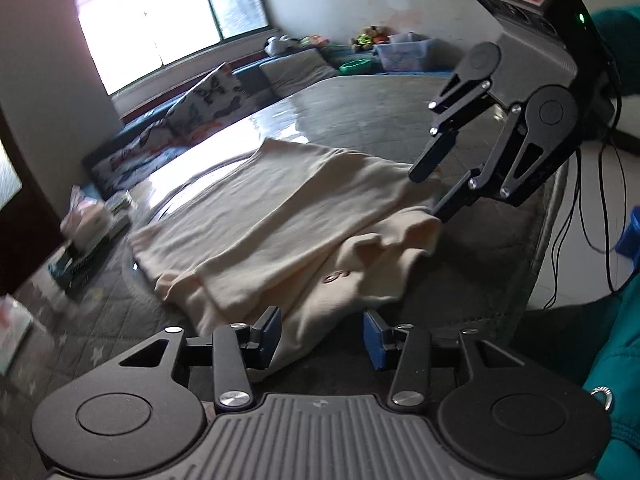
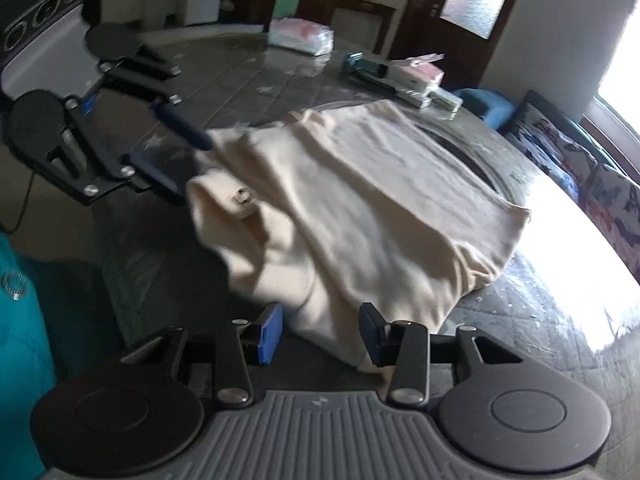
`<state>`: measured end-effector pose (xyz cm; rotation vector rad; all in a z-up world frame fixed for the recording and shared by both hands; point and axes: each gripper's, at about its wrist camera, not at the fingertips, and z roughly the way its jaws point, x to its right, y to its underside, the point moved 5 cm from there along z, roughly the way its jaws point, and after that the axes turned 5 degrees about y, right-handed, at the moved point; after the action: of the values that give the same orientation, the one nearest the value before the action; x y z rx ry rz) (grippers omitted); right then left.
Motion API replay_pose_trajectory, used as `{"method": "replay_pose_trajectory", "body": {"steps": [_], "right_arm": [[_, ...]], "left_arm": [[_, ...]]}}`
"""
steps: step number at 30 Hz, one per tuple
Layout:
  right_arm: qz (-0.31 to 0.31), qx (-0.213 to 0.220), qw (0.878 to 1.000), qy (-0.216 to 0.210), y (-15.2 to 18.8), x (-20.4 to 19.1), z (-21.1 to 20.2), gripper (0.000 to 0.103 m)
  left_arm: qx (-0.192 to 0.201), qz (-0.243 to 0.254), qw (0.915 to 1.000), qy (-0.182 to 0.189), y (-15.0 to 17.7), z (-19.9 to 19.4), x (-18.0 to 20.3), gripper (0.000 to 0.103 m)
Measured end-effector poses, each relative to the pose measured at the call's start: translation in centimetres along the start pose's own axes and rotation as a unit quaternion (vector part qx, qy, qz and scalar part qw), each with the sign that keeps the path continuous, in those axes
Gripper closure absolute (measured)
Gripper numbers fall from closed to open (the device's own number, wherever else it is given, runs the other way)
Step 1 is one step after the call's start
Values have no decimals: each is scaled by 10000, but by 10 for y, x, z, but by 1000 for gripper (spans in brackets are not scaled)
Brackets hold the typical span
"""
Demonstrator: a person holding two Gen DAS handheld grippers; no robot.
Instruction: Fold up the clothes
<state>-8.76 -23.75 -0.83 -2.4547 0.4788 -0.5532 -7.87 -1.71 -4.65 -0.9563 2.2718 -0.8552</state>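
A cream garment [image 1: 280, 224] lies partly folded on a grey quilted table [image 1: 472, 280]; a small red mark shows on its near part. My left gripper [image 1: 322, 338] is open at the garment's near edge, cloth between its blue pads. My right gripper [image 1: 430, 194] shows at the upper right, open over the garment's right corner. In the right wrist view the garment [image 2: 360, 208] spreads ahead, my right gripper [image 2: 320, 334] is open with cloth between the pads, and my left gripper [image 2: 188, 160] is open at the garment's far-left corner.
Boxes and packets [image 2: 404, 76] sit on the table's far side, with a white packet [image 2: 300, 36] behind. Cushions [image 1: 208, 100] and toy bins [image 1: 404, 52] line the window wall. Black cables [image 1: 596, 208] hang off the right edge. A teal sleeve [image 1: 616, 360] is close by.
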Motion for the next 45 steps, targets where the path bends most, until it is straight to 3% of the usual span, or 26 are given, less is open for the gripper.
{"method": "replay_pose_trajectory", "body": {"steps": [3,6,8,10,15,20,24,28,33,35,37,40,45], "right_arm": [[-151,23,9999,1,4,-7,-2,55],[-227,117,9997,56,4,-11,-1,55],[-222,203,9995,90,2,-12,1,55],[-217,289,9993,124,-1,-12,2,55],[-30,492,9986,172,-11,-5,9,58],[623,486,9968,-125,-23,15,24,88],[1068,489,9926,-300,-29,31,31,92],[1234,520,9905,-321,-32,39,31,92],[1284,551,9899,-242,-35,41,32,92],[1258,580,9902,-193,-35,38,32,92],[1263,630,9899,-152,-34,36,30,93],[1278,768,9888,-91,-33,33,20,94],[1142,992,9885,-12,-34,26,-3,95]], "left_arm": [[54,95,9999,-41,-2,9,3,56],[99,117,9999,-61,-3,16,4,74],[159,32,9999,-56,-6,17,1,91],[252,-203,9995,-41,-11,16,-8,93],[489,-784,9957,-49,-28,16,-41,94],[458,-1126,9926,-18,-32,29,-61,93],[322,-1138,9930,30,-23,31,-61,86],[214,-979,9950,-19,-10,23,-51,69],[31,-823,9964,-214,5,24,-46,68],[2,-747,9968,-294,7,25,-44,73],[26,-727,9967,-358,8,23,-43,87],[137,-763,9961,-424,6,16,-42,97],[397,-743,9957,-379,-2,-7,-37,98]]}}
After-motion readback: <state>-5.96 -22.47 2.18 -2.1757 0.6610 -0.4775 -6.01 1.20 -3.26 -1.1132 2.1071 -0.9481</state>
